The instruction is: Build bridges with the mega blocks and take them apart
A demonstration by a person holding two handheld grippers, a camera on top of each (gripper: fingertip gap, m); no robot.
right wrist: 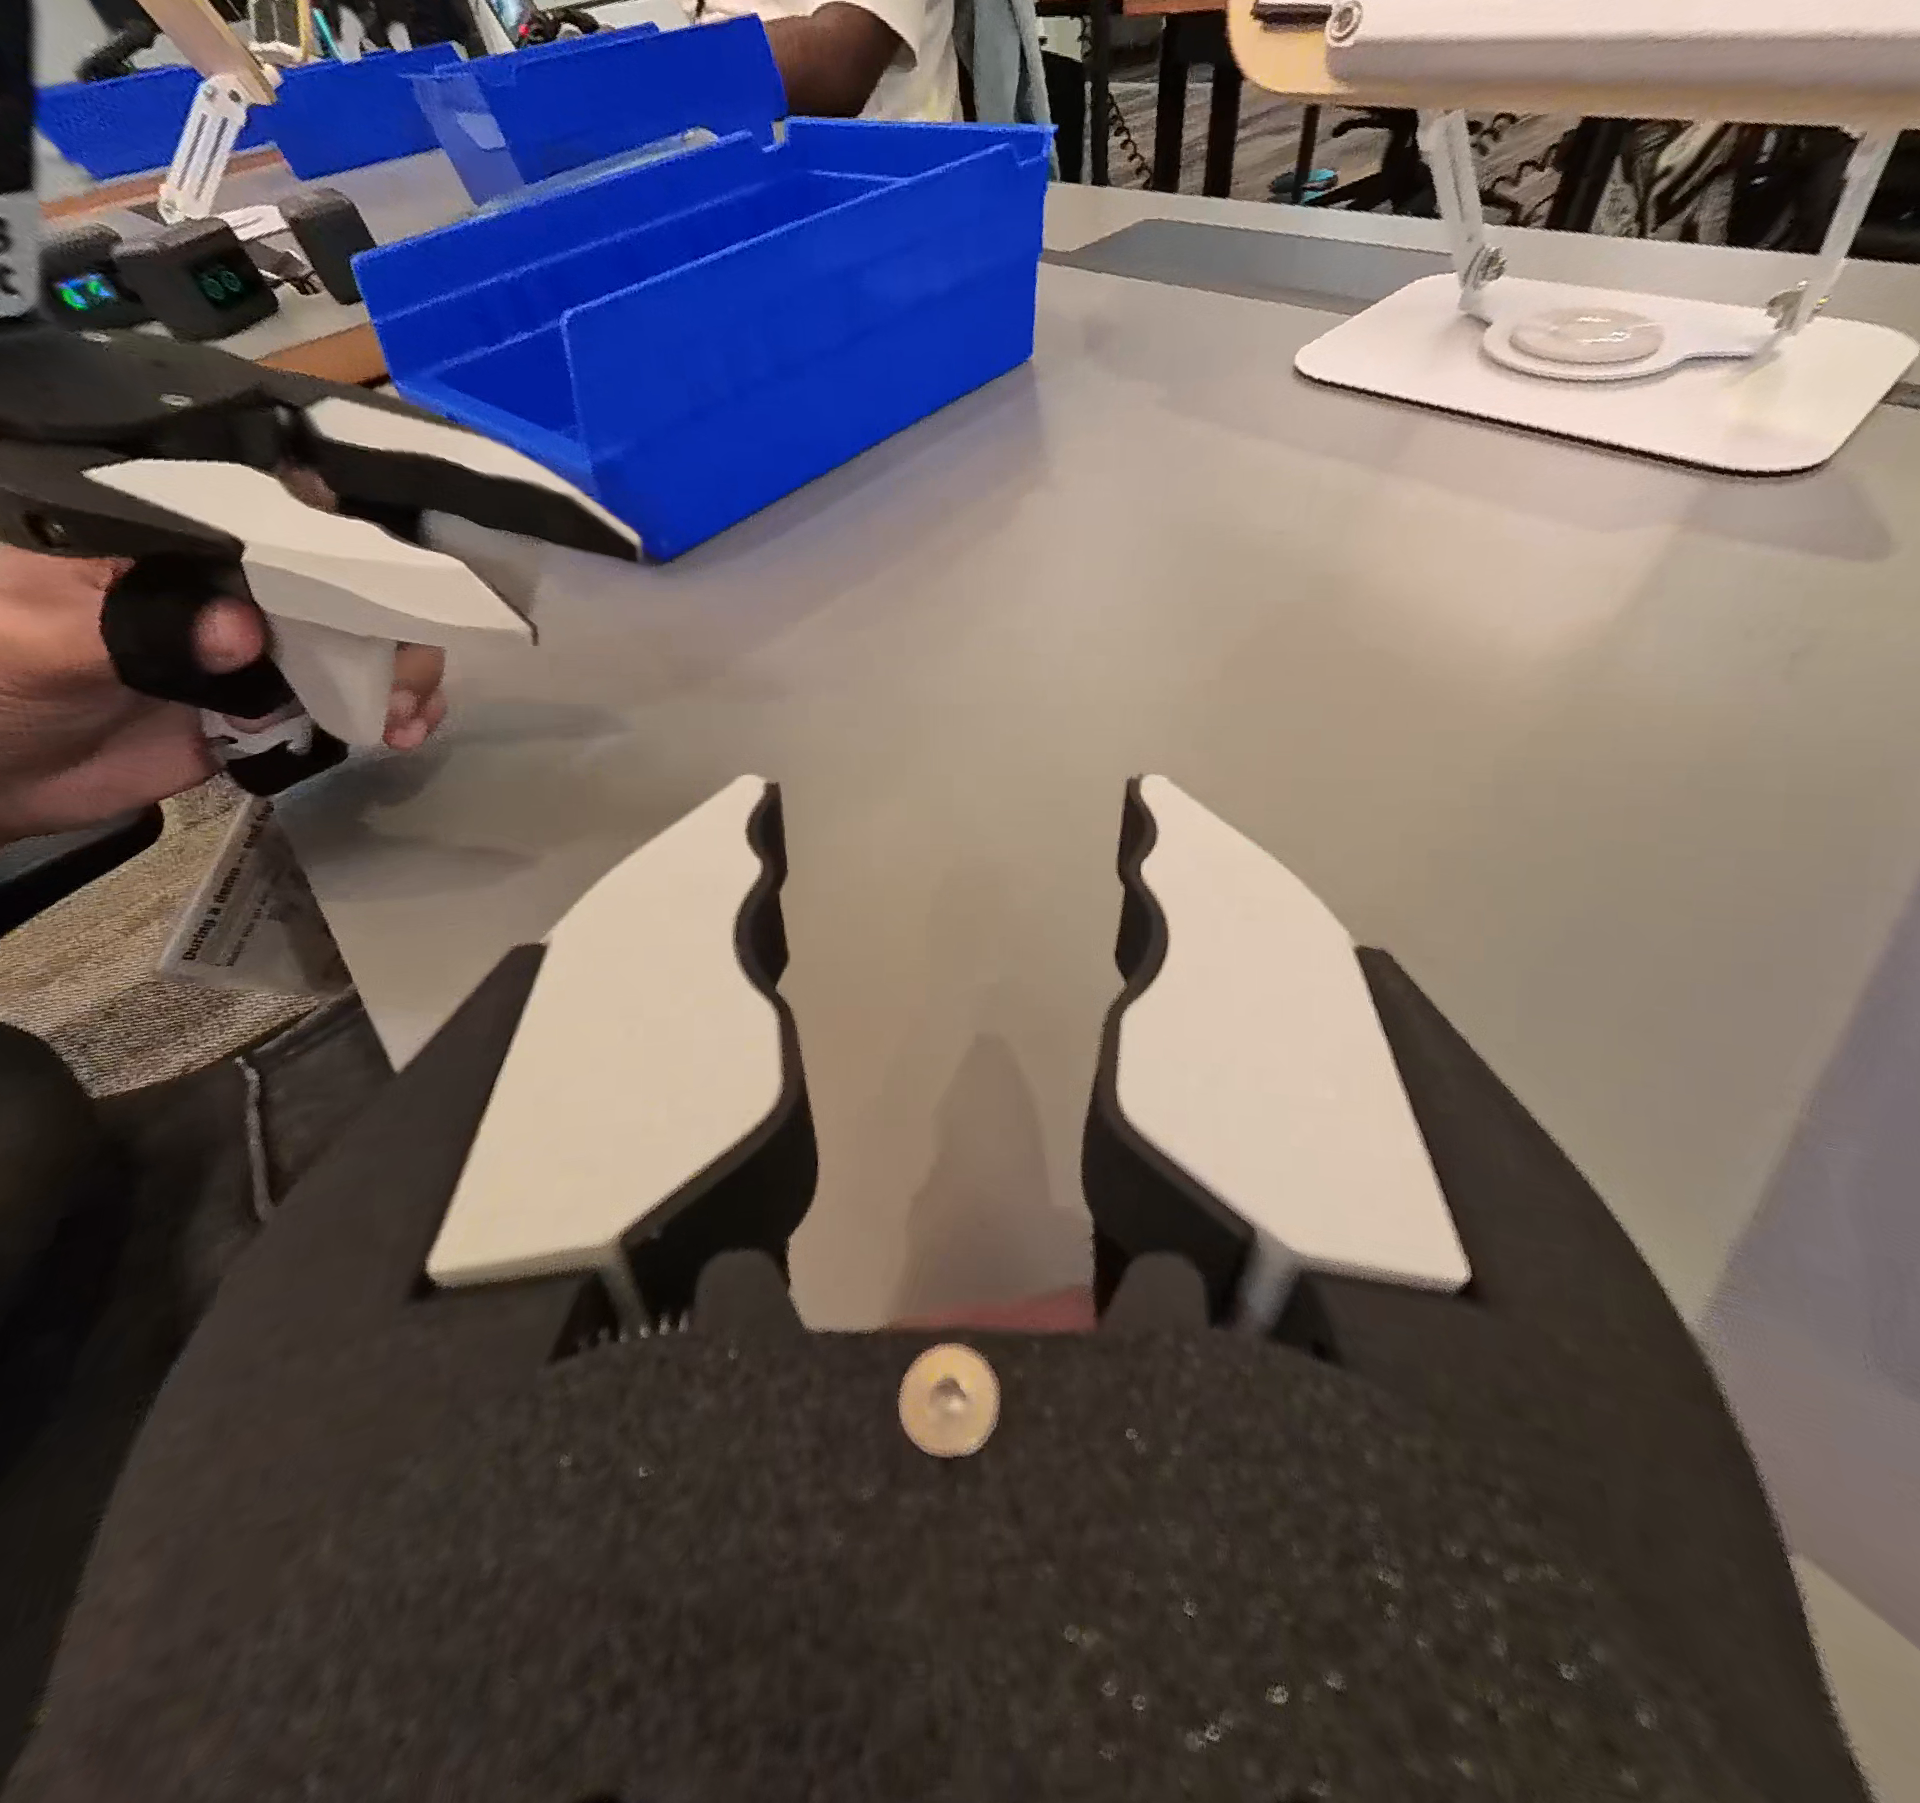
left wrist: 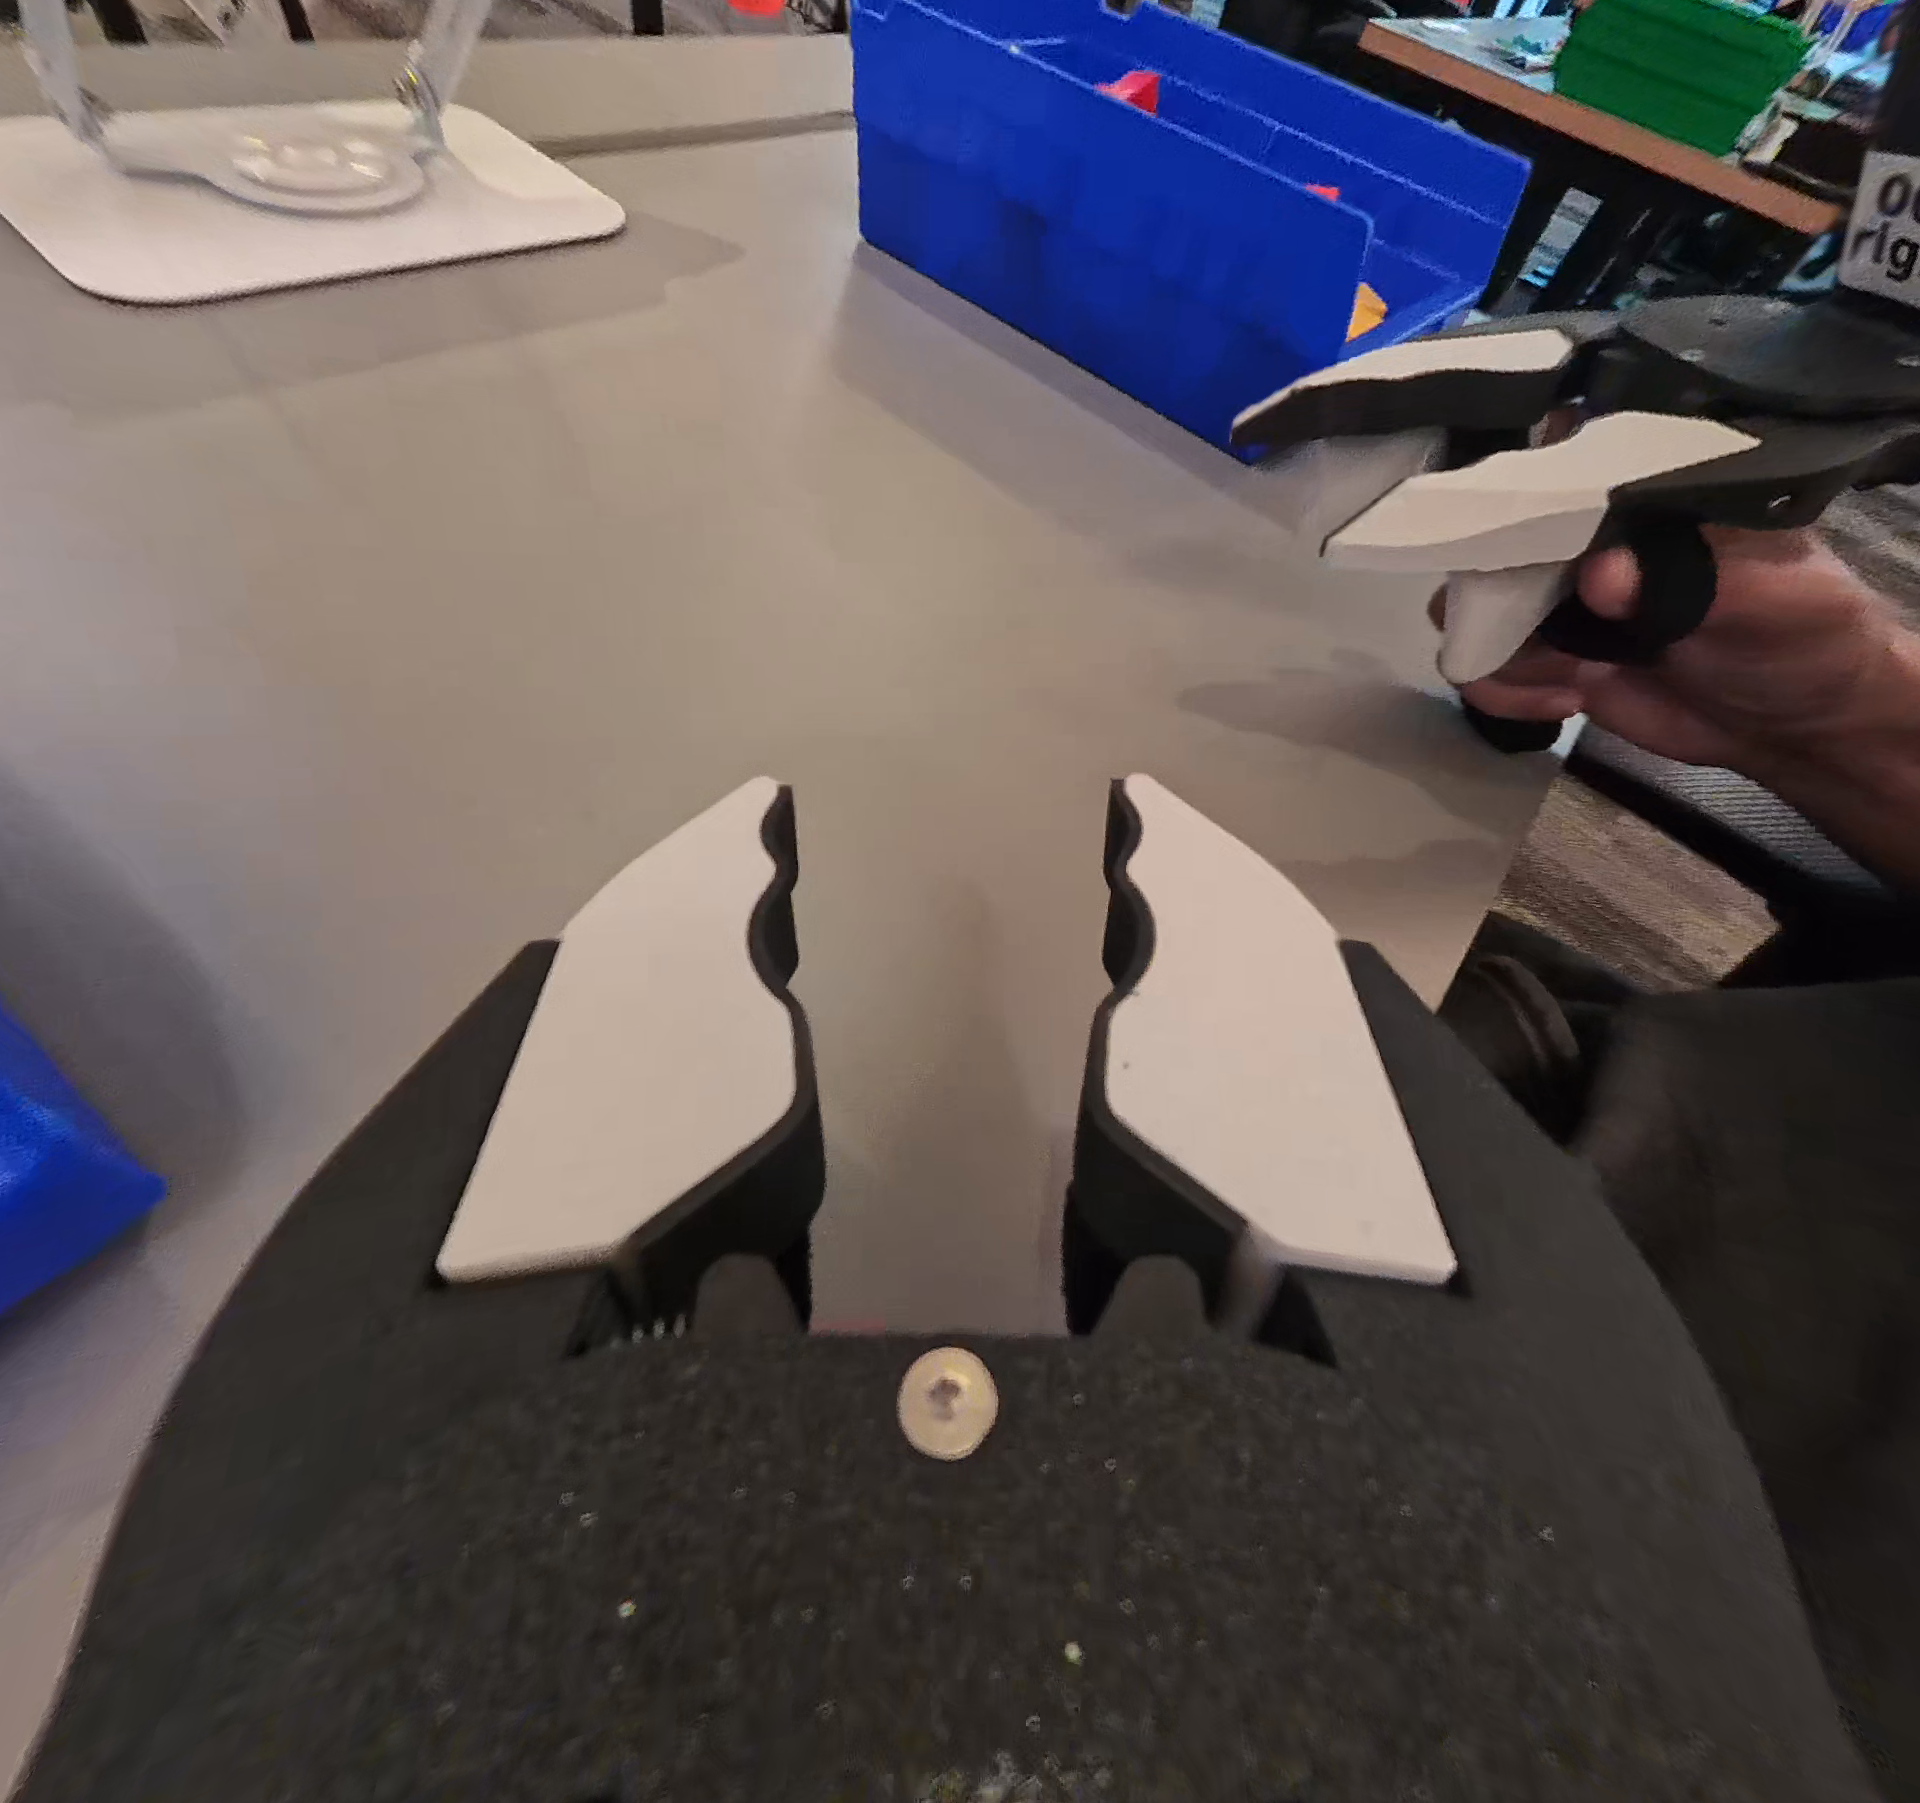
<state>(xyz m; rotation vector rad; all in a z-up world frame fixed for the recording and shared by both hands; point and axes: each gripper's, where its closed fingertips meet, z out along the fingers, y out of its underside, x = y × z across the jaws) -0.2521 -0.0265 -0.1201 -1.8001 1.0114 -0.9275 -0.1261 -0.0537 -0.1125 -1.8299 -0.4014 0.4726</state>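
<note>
The blue bin's [left wrist: 1122,226] wall hides most of the red [left wrist: 1132,91] and orange [left wrist: 1366,311] pieces inside.

Left claw [left wrist: 951,797] agape over grey table [left wrist: 623,558], blue bin [left wrist: 1091,226] beyond

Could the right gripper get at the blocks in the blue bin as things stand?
Probably yes: the right gripper is open and empty, right beside the blue bin, whose top is open, with a red block showing inside.

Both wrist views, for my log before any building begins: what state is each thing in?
Left gripper: open, empty, above bare table.
Right gripper: open, empty.
Blue bin: upright on the table, open-topped, a few blocks inside.
White stand: upright on the table.
</note>
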